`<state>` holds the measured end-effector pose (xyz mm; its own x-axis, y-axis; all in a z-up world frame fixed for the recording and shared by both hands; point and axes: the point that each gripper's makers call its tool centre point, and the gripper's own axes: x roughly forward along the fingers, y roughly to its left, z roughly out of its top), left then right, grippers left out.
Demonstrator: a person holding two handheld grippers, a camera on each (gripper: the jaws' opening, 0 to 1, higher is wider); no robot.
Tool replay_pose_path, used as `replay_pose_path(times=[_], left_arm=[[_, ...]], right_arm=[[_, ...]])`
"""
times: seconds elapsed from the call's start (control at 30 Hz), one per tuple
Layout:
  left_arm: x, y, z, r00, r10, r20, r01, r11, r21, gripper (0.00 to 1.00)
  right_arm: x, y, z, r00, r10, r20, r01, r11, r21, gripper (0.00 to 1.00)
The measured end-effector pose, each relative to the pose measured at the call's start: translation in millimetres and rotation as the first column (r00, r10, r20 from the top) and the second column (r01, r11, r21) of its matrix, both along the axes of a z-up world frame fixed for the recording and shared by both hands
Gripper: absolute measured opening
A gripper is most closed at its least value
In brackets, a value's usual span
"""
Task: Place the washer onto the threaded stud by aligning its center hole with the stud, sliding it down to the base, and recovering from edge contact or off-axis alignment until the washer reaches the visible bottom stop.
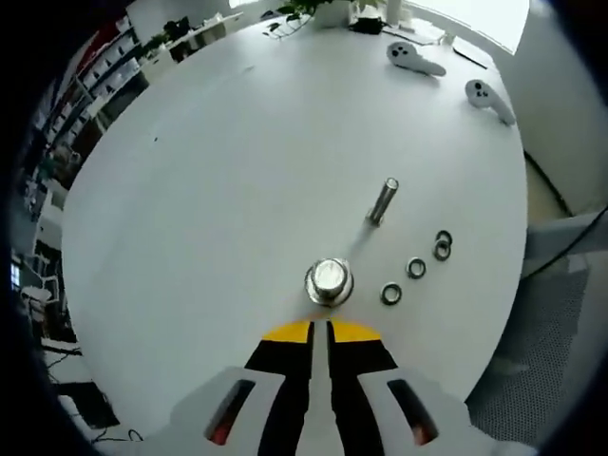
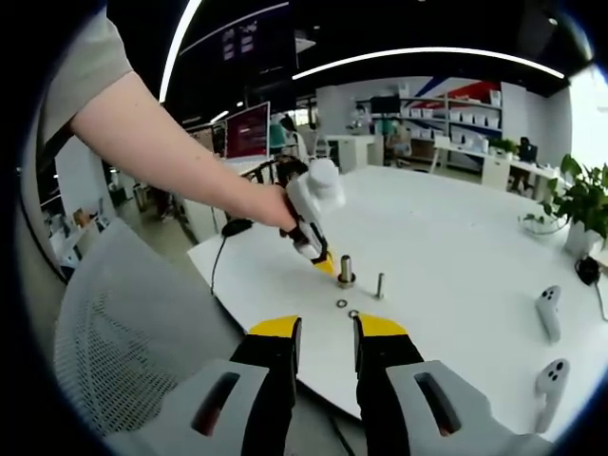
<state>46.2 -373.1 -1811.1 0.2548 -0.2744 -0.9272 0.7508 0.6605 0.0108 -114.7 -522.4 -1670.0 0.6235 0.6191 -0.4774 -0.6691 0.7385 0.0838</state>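
A short steel stud stands upright on its round base near the table's near edge. My left gripper is shut, its yellow tips right behind that base, with nothing visible between them. Several loose washers lie to its right, the nearest, then another. In the right gripper view a hand holds the left gripper against the stud. Two washers lie in front of it. My right gripper hangs open and empty off the table's edge.
A thinner bolt stands beyond the stud. Two white controllers lie at the far side of the round white table. A grey mesh chair is by the edge, and a potted plant sits at the right.
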Motion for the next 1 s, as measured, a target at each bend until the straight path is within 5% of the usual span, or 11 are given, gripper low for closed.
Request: replay_pose_path(times=[0.57,0.7,1.0], left_arm=[[-23.6,12.6,42.4,0.982,0.152,0.11,-0.133,0.978,-0.162,0.19],[-35.7,14.4,47.3,0.972,0.217,0.085,-0.194,0.956,-0.219,0.22],[-42.9,24.5,79.3,0.958,0.24,0.157,-0.188,0.938,-0.291,0.24]], right_arm=[[-2.5,1.8,-1.1,1.0,0.013,-0.007,-0.013,1.0,-0.006,0.25],[-1.8,1.6,-0.6,1.0,0.012,-0.004,-0.012,1.0,-0.003,0.25],[-2.6,1.2,-2.0,1.0,0.012,-0.011,-0.012,1.0,-0.01,0.25]])
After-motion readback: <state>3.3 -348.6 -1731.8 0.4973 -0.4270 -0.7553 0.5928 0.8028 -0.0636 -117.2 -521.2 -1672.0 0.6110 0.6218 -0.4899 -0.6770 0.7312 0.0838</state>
